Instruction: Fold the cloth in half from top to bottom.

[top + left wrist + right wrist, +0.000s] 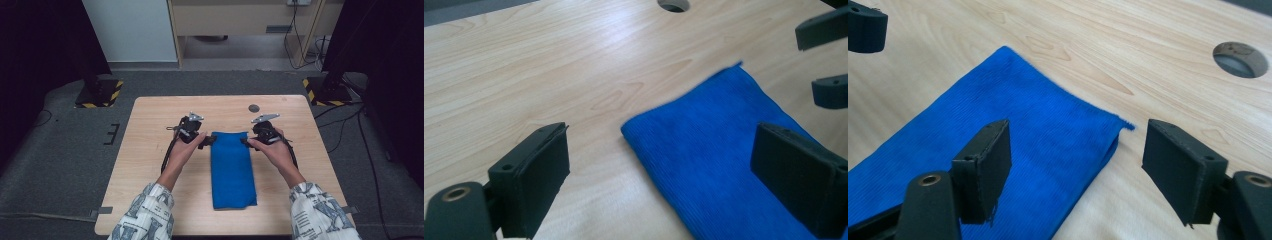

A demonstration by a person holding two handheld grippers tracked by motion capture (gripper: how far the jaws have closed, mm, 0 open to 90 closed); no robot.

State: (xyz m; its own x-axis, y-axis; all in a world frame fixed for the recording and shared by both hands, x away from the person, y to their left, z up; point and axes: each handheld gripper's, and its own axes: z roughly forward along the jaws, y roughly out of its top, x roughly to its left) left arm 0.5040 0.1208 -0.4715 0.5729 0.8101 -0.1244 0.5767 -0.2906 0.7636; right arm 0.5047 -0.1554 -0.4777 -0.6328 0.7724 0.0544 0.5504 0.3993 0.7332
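A pale wooden table (150, 150) carries a folded blue cloth (231, 170), lying lengthwise at its centre. The left gripper (206, 141) and right gripper (246, 142) flank the cloth's far corners, jaws parted wide and holding nothing. A clean pick likely means lowering each pair squarely over its corner, catching every layer before closing. A round hole (254, 108) sits beyond.

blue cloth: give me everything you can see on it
The blue cloth is a fine-ribbed, towel-like fabric, folded into a long narrow rectangle with layered edges at its far corners. It lies flat on the wooden table, long side running away from the person. The left gripper and right gripper flank its far end, jaws open around the two far corners; no pad presses on it.
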